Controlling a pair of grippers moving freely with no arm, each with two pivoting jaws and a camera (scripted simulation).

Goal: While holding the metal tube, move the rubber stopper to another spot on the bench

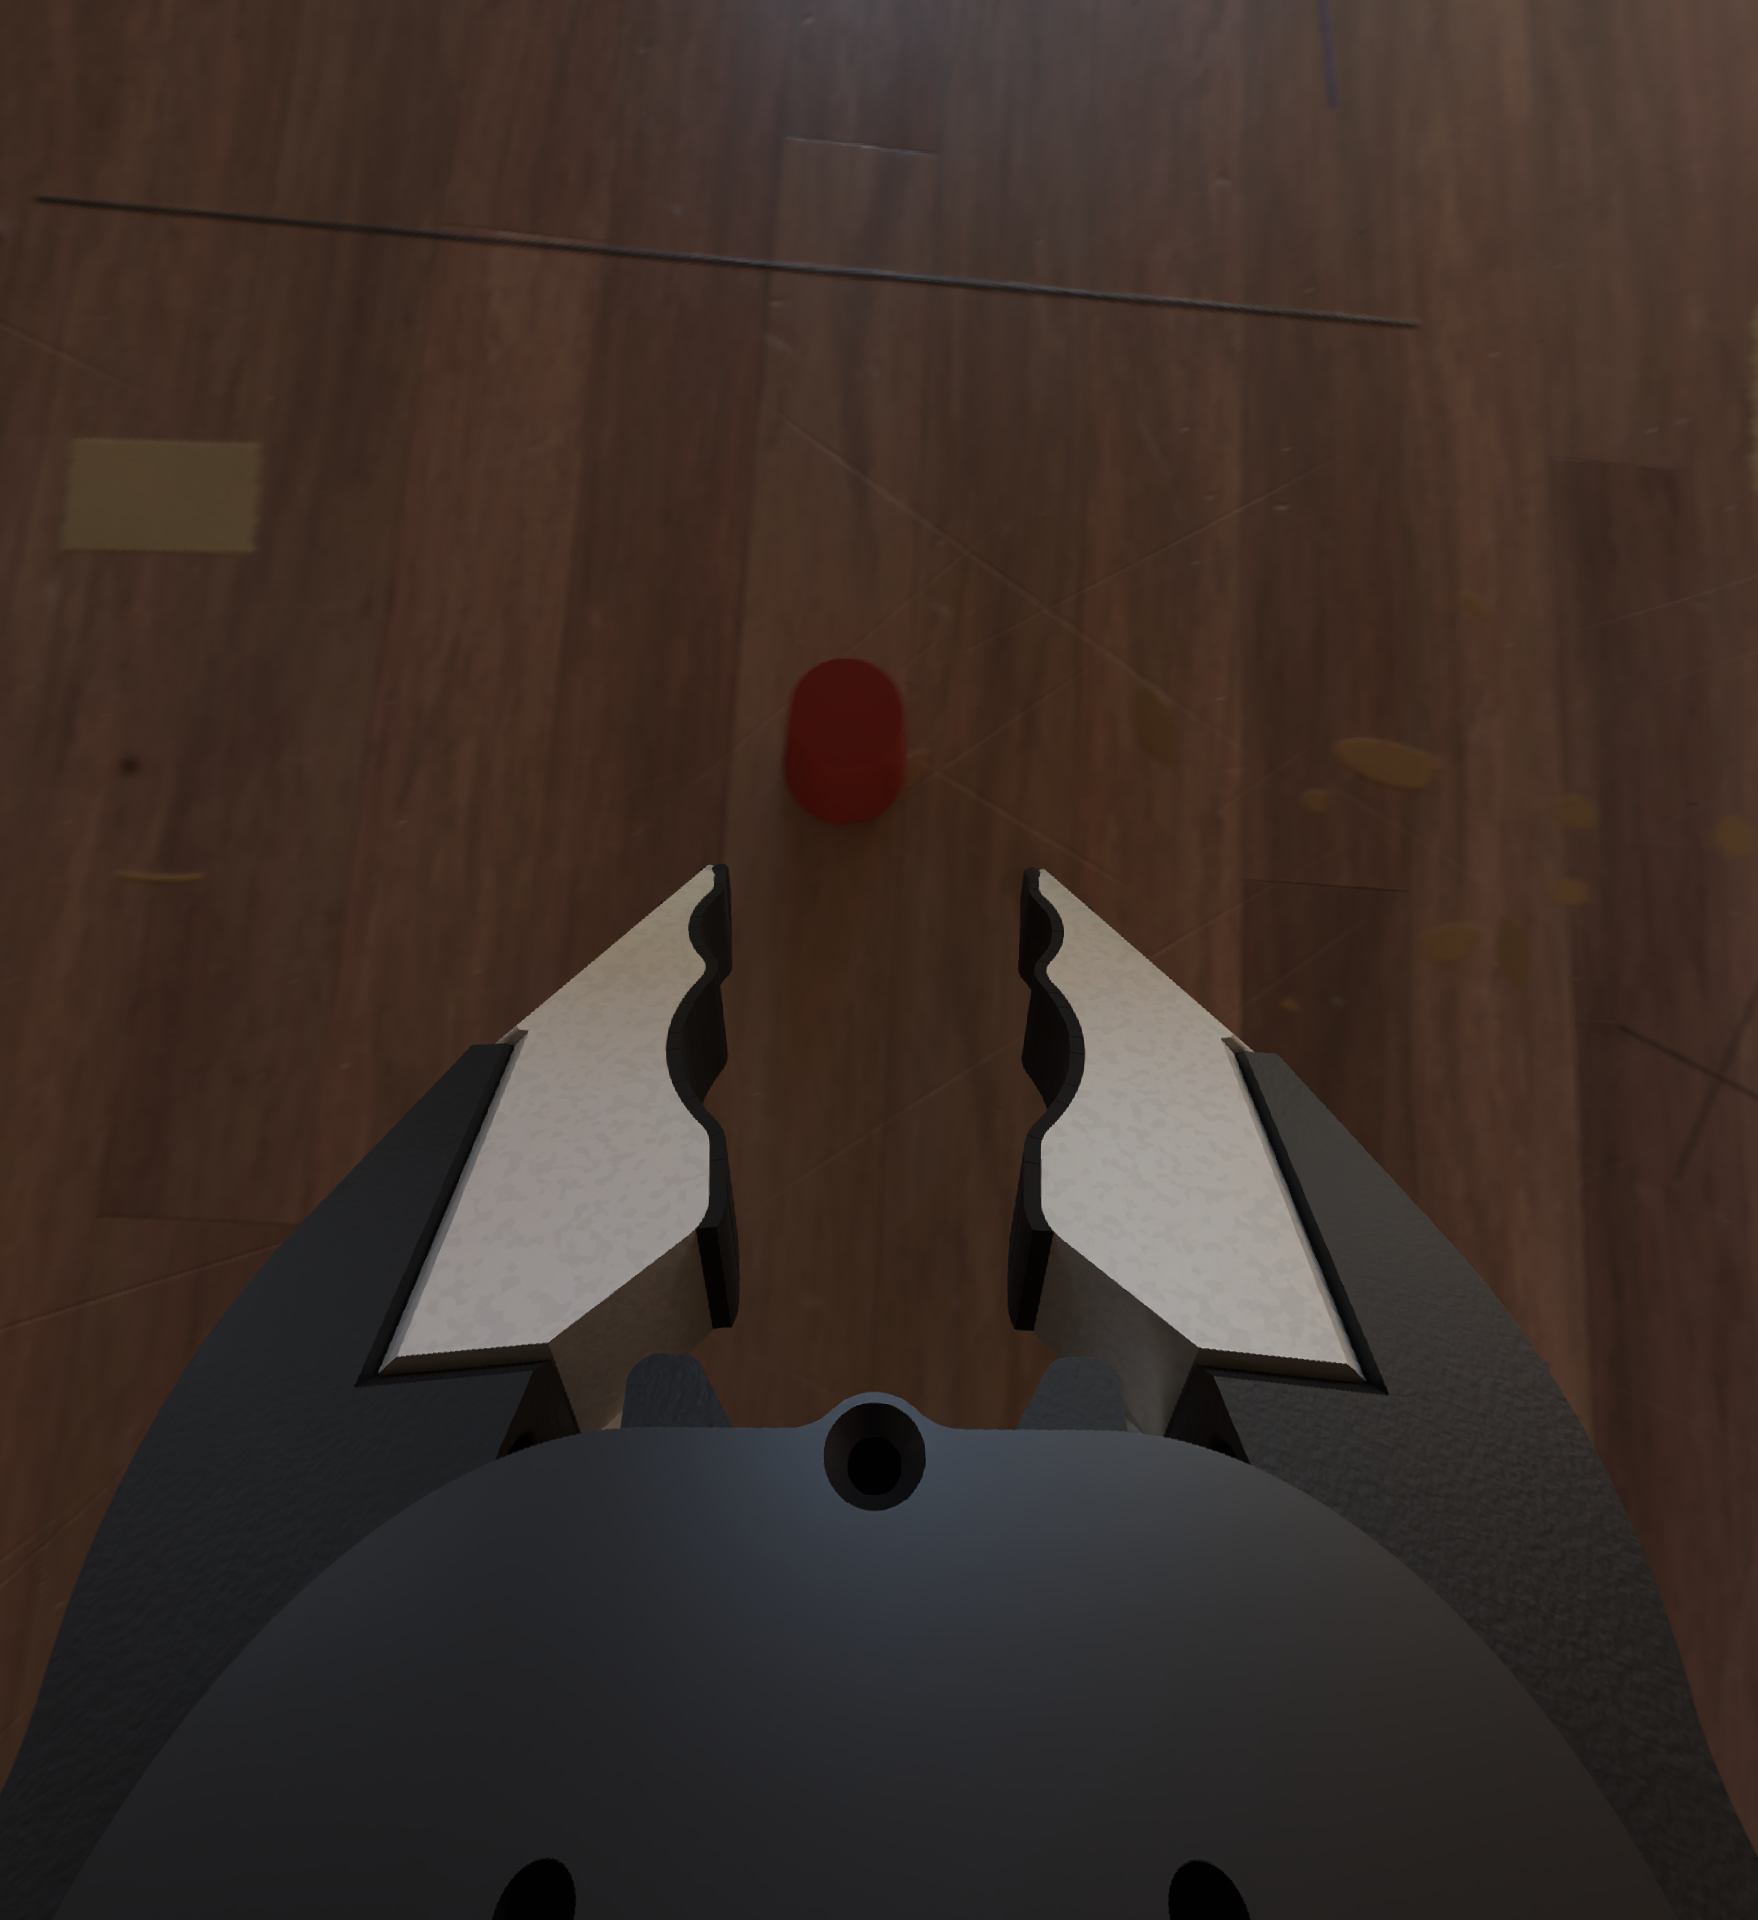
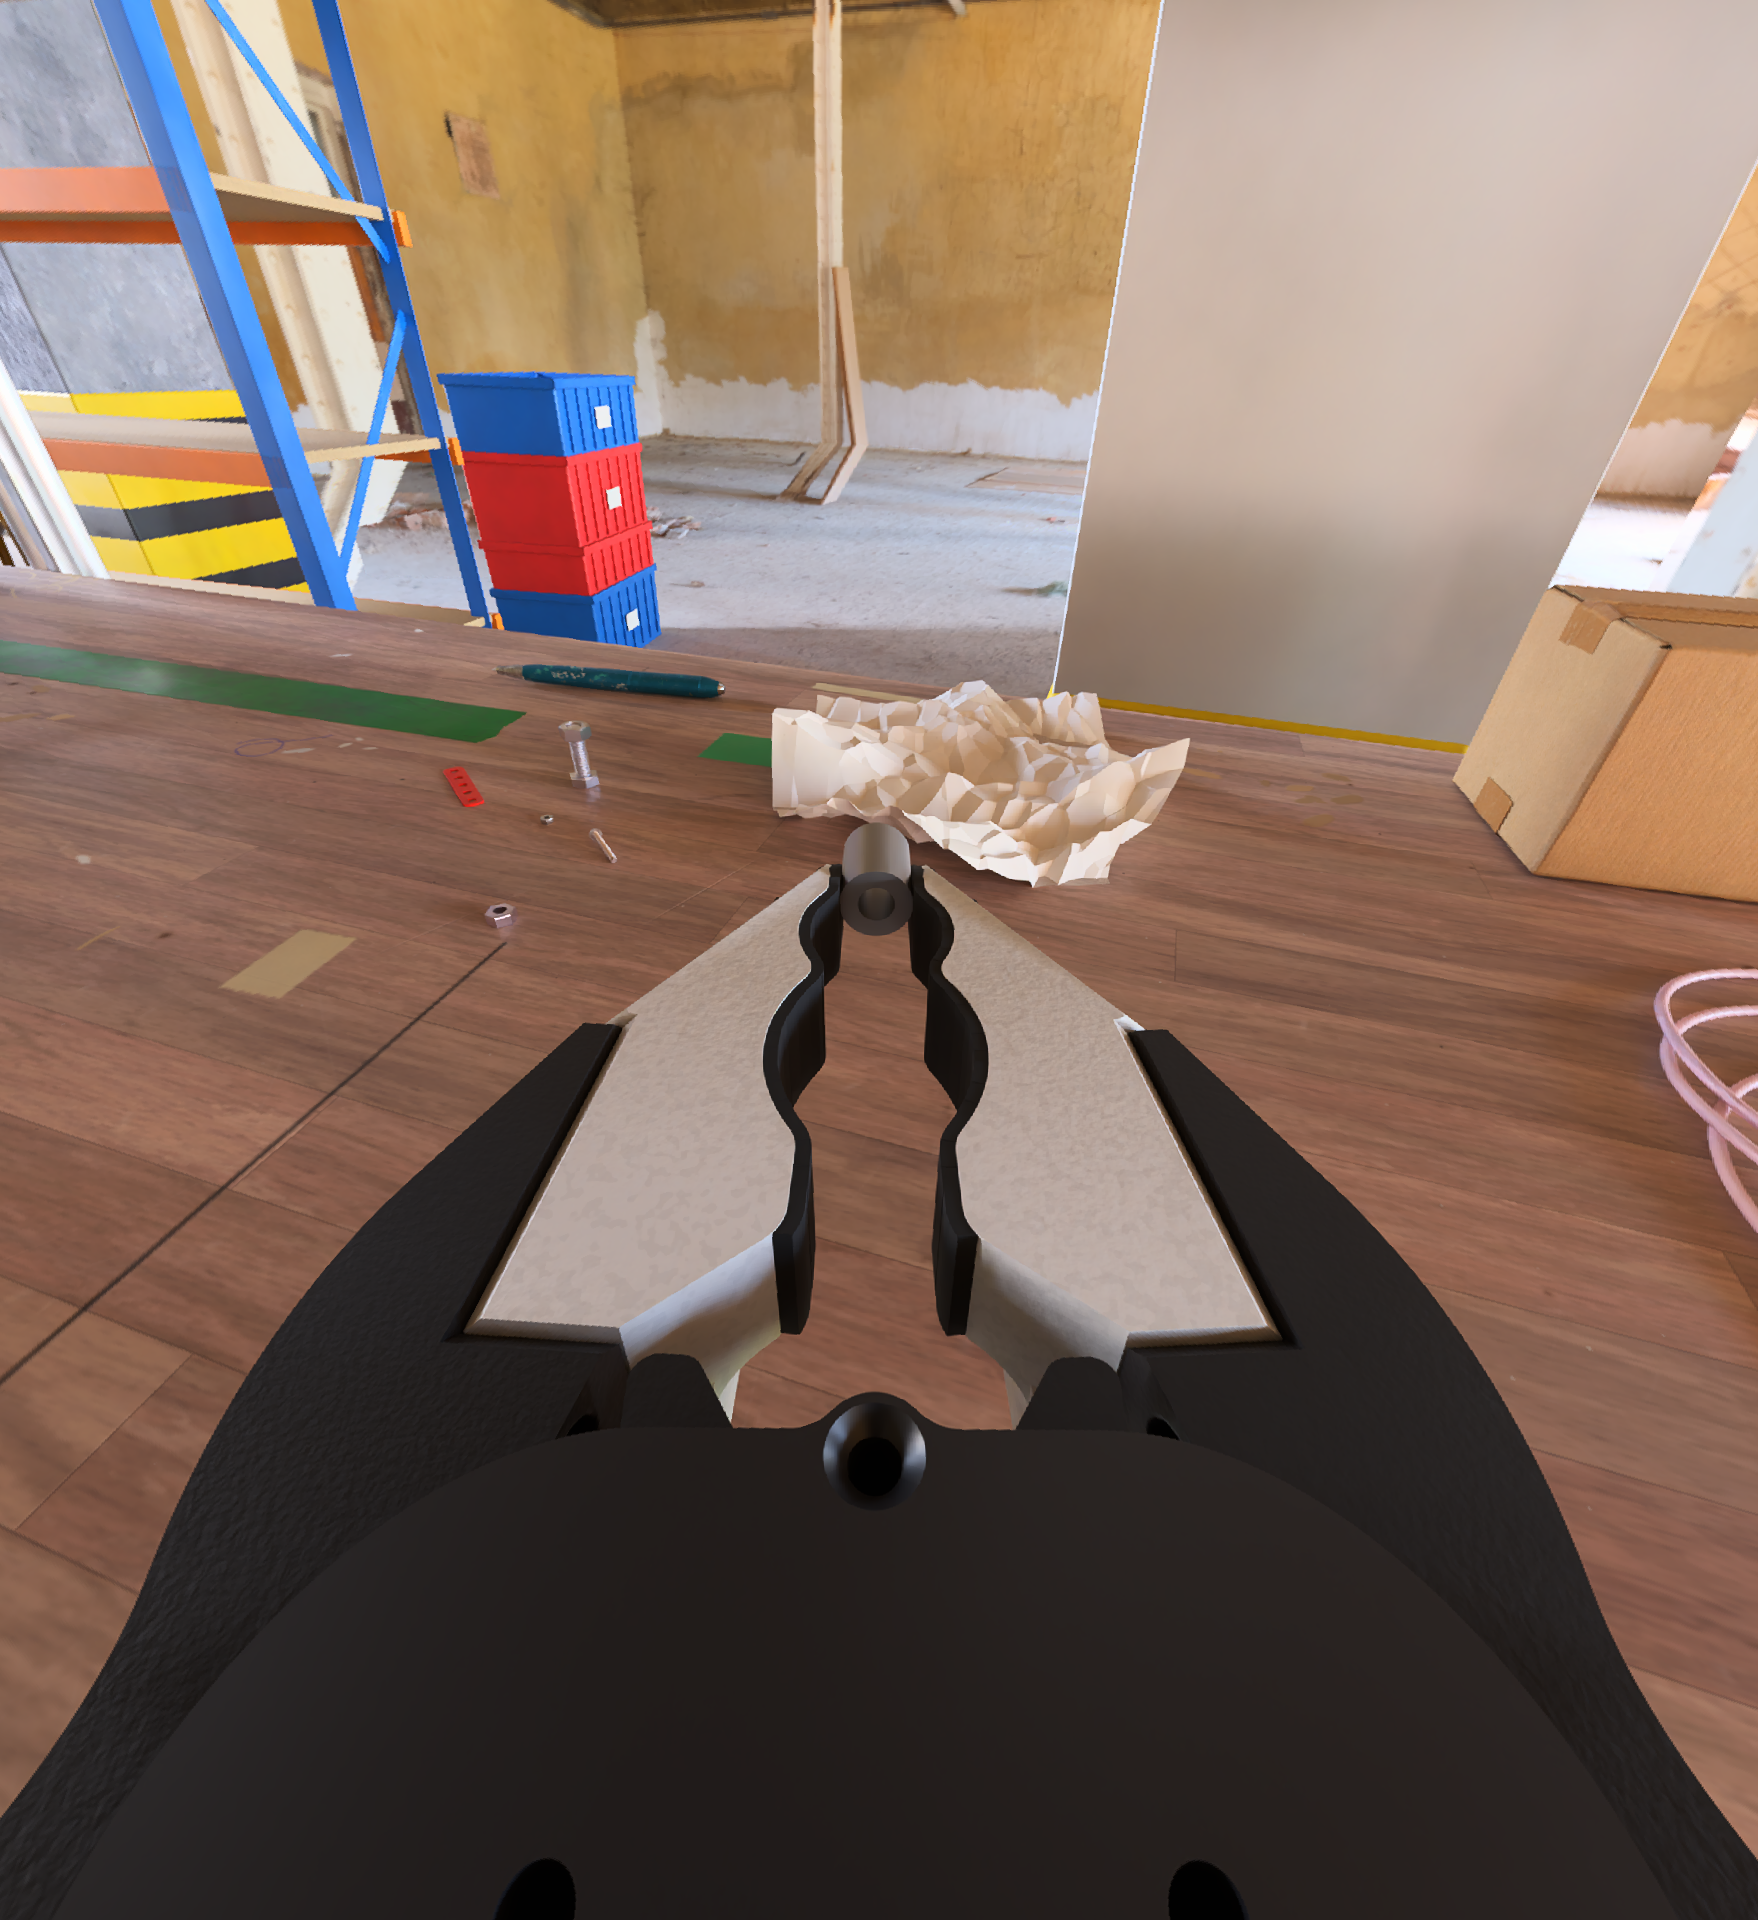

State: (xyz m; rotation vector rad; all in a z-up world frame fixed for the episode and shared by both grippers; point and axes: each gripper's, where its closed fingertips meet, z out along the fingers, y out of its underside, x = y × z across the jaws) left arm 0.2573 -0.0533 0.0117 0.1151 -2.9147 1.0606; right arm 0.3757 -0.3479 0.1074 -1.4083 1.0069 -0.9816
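Left wrist view looks down on the dark wood-grain bench (image 1: 335, 727), where the smooth red stopper (image 1: 844, 740), rounded and stubby, lies just beyond the left gripper (image 1: 875, 883), whose speckled pale fingers (image 1: 584, 1122) stand apart with nothing between. Over in the right wrist view, the right gripper (image 2: 875, 894) pinches a short grey metal tube (image 2: 875, 883) at its tips, near crumpled paper (image 2: 979, 779).

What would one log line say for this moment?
right gripper: shut on tube | left gripper: open above stopper | stopper: on bench
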